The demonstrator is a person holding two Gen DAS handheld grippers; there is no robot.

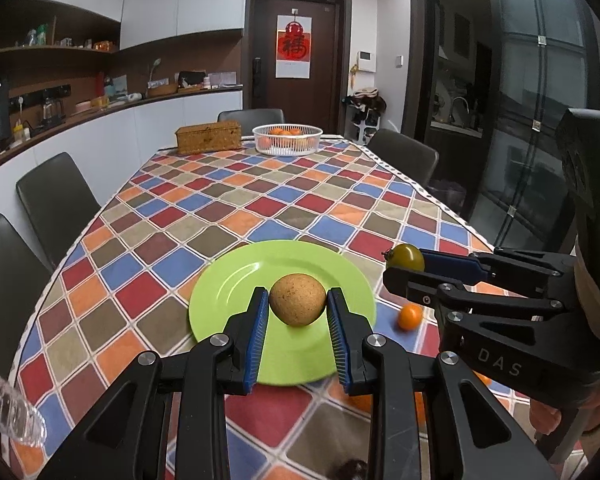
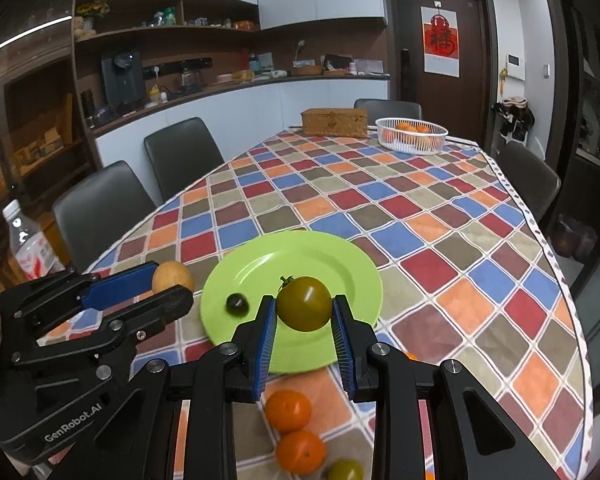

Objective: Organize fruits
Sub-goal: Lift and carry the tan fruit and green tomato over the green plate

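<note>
Checkered cloth covers the tabletop [image 1: 260, 200], and above its green plate [image 1: 236, 280] the left tool [image 1: 298, 306] clamps a firm brown fruit [image 1: 297, 300] while the right tool [image 2: 304, 312] pinches a smooth, bruisable greenish tomato [image 2: 304, 303] — both gripped across the middle.

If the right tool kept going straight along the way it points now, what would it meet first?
Probably the green plate: the right tool, shut on a green tomato, points down over it. A small dark fruit lies off to one side. Depth is uncertain.
</note>
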